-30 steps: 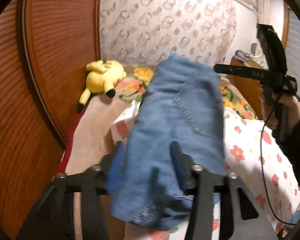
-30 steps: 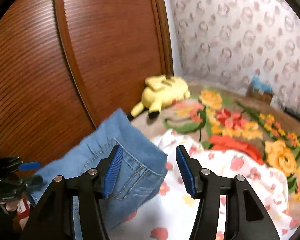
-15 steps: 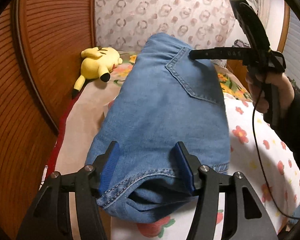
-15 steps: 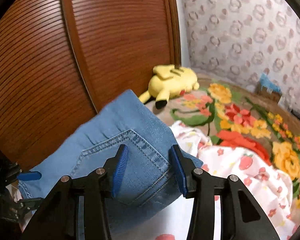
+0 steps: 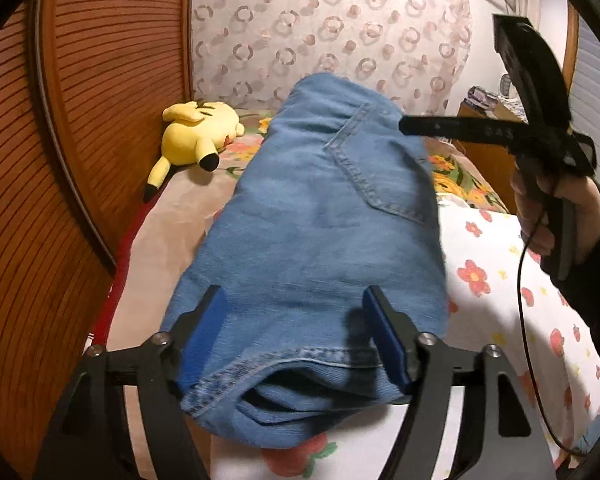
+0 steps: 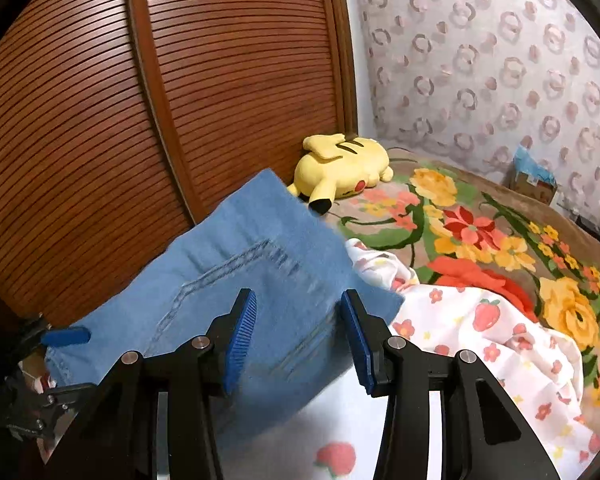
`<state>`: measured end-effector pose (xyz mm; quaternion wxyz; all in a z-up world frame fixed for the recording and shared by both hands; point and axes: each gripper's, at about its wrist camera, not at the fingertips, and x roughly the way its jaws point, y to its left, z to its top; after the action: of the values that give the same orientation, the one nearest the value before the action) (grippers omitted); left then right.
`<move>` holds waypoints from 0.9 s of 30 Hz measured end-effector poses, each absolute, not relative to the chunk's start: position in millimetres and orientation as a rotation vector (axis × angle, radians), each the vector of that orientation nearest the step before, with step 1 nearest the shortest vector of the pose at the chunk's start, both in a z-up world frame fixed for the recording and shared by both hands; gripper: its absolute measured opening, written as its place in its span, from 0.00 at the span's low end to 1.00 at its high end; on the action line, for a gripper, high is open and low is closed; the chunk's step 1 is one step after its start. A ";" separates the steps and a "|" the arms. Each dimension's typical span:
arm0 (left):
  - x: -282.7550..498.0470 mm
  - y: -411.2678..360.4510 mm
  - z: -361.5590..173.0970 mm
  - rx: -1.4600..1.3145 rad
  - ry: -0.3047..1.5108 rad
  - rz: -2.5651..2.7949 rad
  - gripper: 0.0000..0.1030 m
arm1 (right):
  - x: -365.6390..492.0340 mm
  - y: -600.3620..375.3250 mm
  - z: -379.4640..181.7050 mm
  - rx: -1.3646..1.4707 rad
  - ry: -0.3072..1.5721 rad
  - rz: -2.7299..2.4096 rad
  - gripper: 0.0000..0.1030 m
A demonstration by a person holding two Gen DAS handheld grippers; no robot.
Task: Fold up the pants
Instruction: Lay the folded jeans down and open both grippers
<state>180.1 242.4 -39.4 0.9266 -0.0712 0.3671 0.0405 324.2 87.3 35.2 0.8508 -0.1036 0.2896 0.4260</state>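
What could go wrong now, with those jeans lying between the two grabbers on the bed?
The folded jeans look bulky, and both sets of jaws stand open around them, so the top layer may spring back or slide. The left gripper straddles the thick hem end; closing there might catch only some layers. The jeans rest on a rumpled flowered sheet, so the right gripper could drag that sheet along.

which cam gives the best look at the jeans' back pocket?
Left wrist view. The stitched back pocket on the folded blue denim jeans is sharp there, with its pointed corner visible. In the right wrist view its seam is motion-blurred, partly behind the right gripper.
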 end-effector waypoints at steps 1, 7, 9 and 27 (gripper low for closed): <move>179.1 240.7 -36.7 -0.144 0.744 0.080 0.76 | 319.7 84.7 34.5 -0.212 0.614 0.910 0.45; 170.5 221.0 -13.6 -0.118 0.689 0.060 0.81 | 282.3 58.2 42.4 -0.213 0.591 0.909 0.45; 168.3 213.7 -4.8 -0.108 0.670 0.055 0.81 | 270.0 44.6 46.0 -0.198 0.580 0.899 0.46; 125.2 108.4 48.5 -0.028 0.552 -0.049 0.86 | 141.0 -104.9 78.7 -0.109 0.442 0.668 0.66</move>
<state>125.2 108.4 48.5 0.9618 -0.0137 0.2724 -0.0242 141.0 -104.9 78.7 0.9194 -0.0528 0.2152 0.3250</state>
